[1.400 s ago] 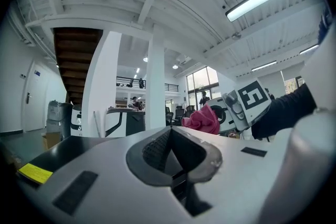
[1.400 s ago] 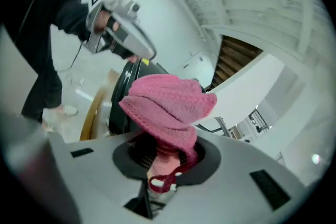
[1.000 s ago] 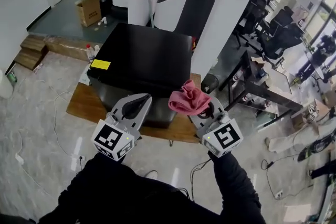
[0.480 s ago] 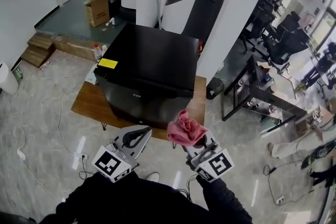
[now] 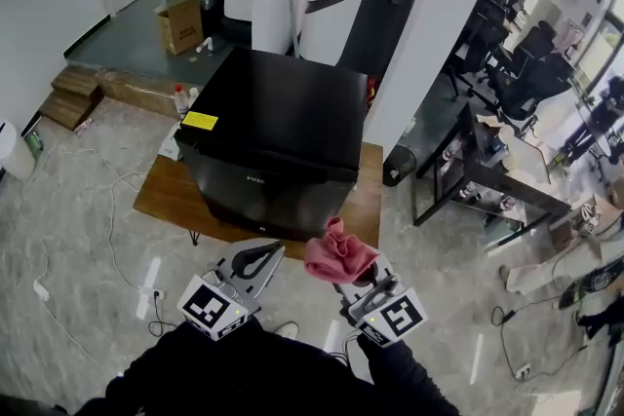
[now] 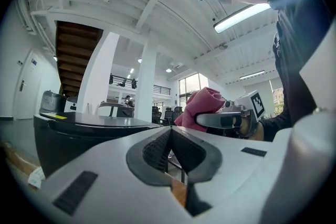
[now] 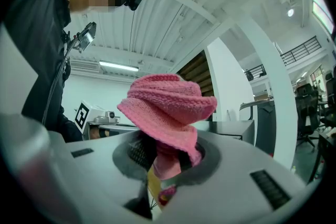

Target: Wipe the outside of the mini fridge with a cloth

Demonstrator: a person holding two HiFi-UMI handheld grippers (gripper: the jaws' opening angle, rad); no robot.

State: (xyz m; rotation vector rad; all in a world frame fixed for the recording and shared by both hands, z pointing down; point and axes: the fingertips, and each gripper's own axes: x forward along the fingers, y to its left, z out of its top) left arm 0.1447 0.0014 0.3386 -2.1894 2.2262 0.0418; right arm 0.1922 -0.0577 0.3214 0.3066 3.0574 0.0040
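The black mini fridge point(image 5: 278, 136) stands on a low wooden platform point(image 5: 185, 200) ahead of me, with a yellow sticker point(image 5: 199, 121) on its top. My right gripper point(image 5: 346, 268) is shut on a bunched pink cloth point(image 5: 336, 253), held in front of the fridge and clear of it. In the right gripper view the pink cloth point(image 7: 168, 107) bulges out above the jaws. My left gripper point(image 5: 255, 258) hangs beside it with its jaws shut and nothing between them; in the left gripper view the fridge point(image 6: 79, 134) sits at the left and the cloth point(image 6: 202, 107) at the right.
A white pillar point(image 5: 429, 24) rises right behind the fridge. Desks and office chairs point(image 5: 507, 73) fill the right side. A cardboard box point(image 5: 181, 22) and wooden steps point(image 5: 68, 93) lie at the back left. Cables point(image 5: 107, 209) trail over the tiled floor.
The view has drawn back from the fridge and both grippers have come lower and nearer to me. The cloth stays clamped in the right gripper.
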